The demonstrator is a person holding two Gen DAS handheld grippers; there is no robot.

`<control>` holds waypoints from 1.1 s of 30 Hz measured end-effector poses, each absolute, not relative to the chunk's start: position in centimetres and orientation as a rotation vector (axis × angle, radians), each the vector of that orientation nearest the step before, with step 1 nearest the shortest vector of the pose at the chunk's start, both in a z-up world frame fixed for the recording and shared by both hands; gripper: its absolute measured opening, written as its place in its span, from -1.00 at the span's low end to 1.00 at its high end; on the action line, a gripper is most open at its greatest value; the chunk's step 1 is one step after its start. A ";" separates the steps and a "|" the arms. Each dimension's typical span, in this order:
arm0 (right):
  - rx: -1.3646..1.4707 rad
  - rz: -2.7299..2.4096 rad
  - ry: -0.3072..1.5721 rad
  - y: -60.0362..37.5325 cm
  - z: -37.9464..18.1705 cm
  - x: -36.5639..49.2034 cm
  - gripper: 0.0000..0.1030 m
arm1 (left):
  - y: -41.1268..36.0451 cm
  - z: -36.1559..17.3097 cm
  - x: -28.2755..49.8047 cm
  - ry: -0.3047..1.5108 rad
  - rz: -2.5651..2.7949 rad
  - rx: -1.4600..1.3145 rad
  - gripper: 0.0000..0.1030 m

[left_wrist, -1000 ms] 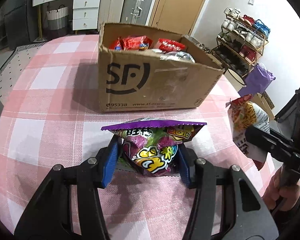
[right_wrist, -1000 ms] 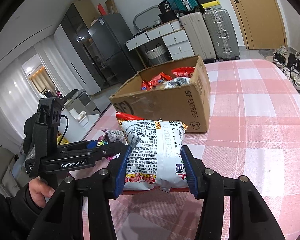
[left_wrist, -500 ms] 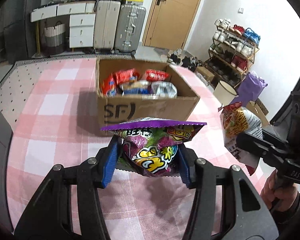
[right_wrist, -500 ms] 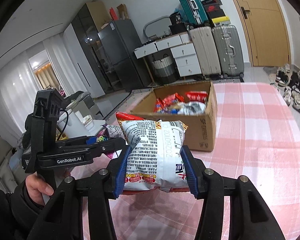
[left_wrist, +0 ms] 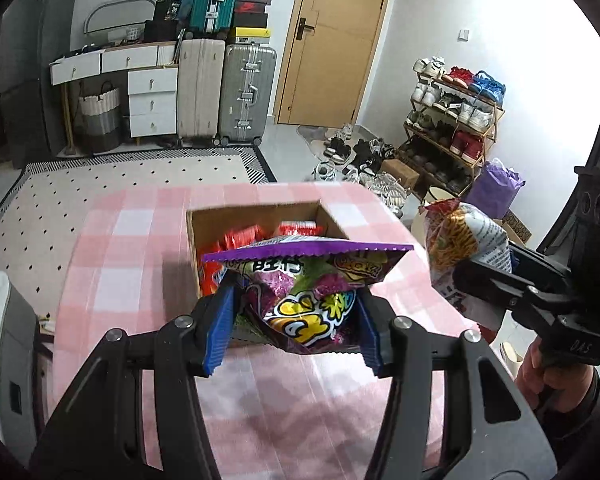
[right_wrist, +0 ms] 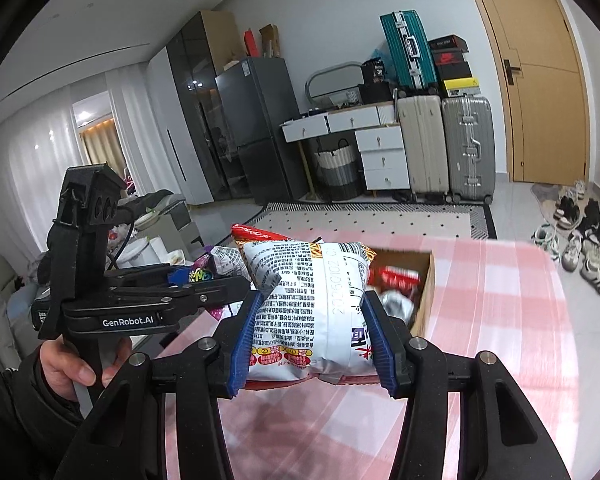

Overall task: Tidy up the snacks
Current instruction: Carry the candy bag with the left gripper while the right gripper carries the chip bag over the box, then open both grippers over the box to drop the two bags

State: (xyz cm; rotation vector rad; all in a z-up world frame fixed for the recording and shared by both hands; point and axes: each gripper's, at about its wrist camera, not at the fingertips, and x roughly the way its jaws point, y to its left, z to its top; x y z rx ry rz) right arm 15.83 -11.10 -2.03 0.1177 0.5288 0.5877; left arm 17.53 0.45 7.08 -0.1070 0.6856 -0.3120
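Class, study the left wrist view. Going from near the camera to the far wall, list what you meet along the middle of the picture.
Left tongs → purple snack bag gripped in them → open cardboard box of snacks on the pink checked tablecloth → dotted rug → suitcases at the wall.

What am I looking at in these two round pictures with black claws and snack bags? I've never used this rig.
No robot here: a person holds a hand tool with a two-finger gripper in each hand, and a fisheye camera on each looks along its fingers. In the left wrist view, the left gripper is shut on a purple snack bag. In the right wrist view, the right gripper is shut on a white printed snack bag. Each view also shows the other tool at its side. Below lies a table with a pink checked cloth and an open cardboard box holding red packets.
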 end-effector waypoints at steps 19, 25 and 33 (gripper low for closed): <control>0.102 0.588 0.532 -9.5 2.0 25.6 -0.01 | -0.1 12.1 29.2 0.713 -0.272 -0.056 -0.02; 0.102 0.578 0.560 -8.8 1.0 29.3 -0.01 | -0.4 9.2 34.2 0.752 -0.275 -0.065 -0.02; 0.097 0.569 0.610 -7.8 -2.0 32.9 -0.01 | -1.1 4.7 39.3 0.810 -0.276 -0.083 -0.01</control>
